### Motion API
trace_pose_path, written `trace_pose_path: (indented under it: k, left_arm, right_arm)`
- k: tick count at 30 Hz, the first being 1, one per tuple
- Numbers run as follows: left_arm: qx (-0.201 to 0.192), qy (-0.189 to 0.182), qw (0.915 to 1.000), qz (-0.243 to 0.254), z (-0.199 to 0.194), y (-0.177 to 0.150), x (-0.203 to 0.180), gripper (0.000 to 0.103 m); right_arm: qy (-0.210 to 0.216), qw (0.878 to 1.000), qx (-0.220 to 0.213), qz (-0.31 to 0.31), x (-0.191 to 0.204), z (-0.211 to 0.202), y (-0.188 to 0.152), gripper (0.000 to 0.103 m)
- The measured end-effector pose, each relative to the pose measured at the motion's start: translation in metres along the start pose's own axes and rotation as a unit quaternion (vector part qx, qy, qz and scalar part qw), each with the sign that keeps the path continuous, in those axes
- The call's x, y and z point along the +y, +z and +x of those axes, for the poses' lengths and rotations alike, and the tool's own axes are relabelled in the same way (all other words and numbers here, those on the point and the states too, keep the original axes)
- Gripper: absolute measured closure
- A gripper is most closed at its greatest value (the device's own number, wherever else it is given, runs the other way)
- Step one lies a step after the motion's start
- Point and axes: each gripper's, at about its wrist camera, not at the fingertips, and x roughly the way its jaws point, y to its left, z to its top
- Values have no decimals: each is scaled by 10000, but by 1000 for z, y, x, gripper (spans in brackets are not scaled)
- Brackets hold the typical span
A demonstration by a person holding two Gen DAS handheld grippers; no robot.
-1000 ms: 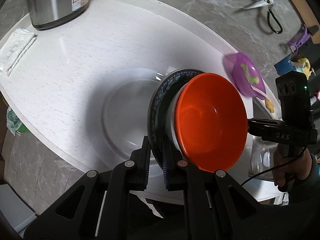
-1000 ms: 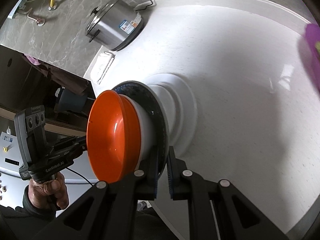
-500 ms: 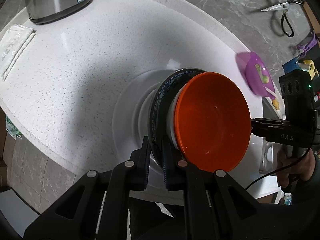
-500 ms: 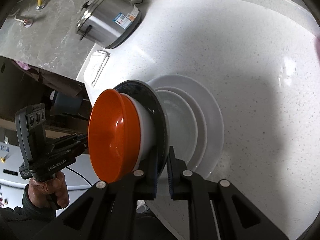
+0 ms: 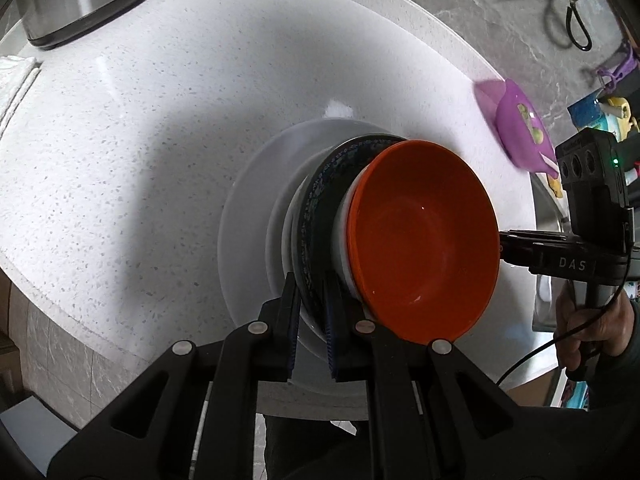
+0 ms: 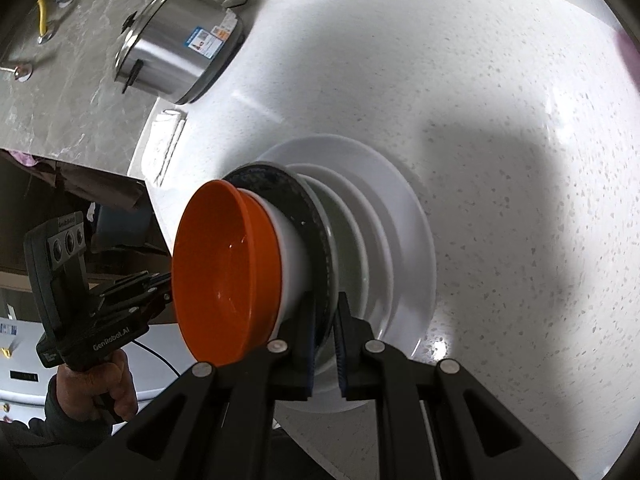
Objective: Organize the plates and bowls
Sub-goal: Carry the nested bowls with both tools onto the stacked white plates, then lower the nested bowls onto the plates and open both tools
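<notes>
White speckled countertop (image 5: 160,152) spreads under everything, and it's busy round the edges: a steel rice cooker (image 6: 176,52) at the far side with a folded white cloth (image 6: 166,140) beside it, and a purple bowl (image 5: 520,128) with something green and yellow inside near the right edge in the left view. Off the counter, scissors (image 5: 568,4) lie on the grey marbled floor. Nothing stands between the carried stack and the white plates (image 6: 400,232) waiting on the counter.

Compared with a second ago, both hands have come down and in: the white plates look much larger and closer now, and the rice cooker has slid to the frame edge in the left view.

Now the load. The left gripper (image 5: 311,320) has its fingers clamped on the near rim of the dark blue-patterned plate (image 5: 320,204), and the right gripper (image 6: 324,344) pinches the opposite rim of that same plate. On the plate sits a white bowl (image 6: 290,256), and nested in it an orange bowl (image 5: 424,248), apparently empty. The whole stack hangs just over the nested white plates; whether the dark plate touches them I can't tell. A hand (image 6: 106,384) grips the left tool's handle.
</notes>
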Motion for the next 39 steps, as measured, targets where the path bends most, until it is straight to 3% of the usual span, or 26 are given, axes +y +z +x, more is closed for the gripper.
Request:
trace_pose_path:
  k: [17, 20, 21, 22, 23, 24, 28, 32, 35, 39]
  left_arm:
    - [-157, -67, 9998, 43, 6, -1, -12, 92]
    - [-195, -9, 9998, 12, 3, -6, -12, 91]
    - [-234, 30, 9997, 17, 0, -9, -12, 90]
    - [-279, 84, 9996, 32, -2, -12, -12, 86]
    - [-332, 139, 9993, 43, -5, -14, -13, 82]
    - [-398, 213, 9990, 28, -10, -17, -13, 71]
    - [-730, 268, 9969, -111, -30, -31, -13, 5]
    - [-1163, 425, 9921, -202, -52, -51, -24, 0]
    - [-1448, 701, 9867, -234, -67, -70, -38, 0]
    - [-1516, 815, 9851, -27, -81, -96, -67, 0]
  right_arm:
    - [-90, 9991, -365, 212, -3, -4, -7, 88]
    - [-47, 9982, -517, 287, -5, -10, -10, 79]
    - [-143, 9979, -563, 291, -6, -12, -12, 63]
    - [-229, 9974, -606, 308, -7, -15, -13, 47]
    - [-205, 9969, -666, 364, -11, -20, -15, 40]
    - [-118, 9966, -720, 392, -12, -24, -17, 30]
    - [-142, 9950, -923, 347, -13, -42, -26, 20]
    - [-49, 9930, -1119, 374, -15, -57, -34, 17]
    - [75, 9900, -1373, 313, -10, -69, -41, 3]
    - [156, 9874, -1567, 153, 1, -82, -55, 0]
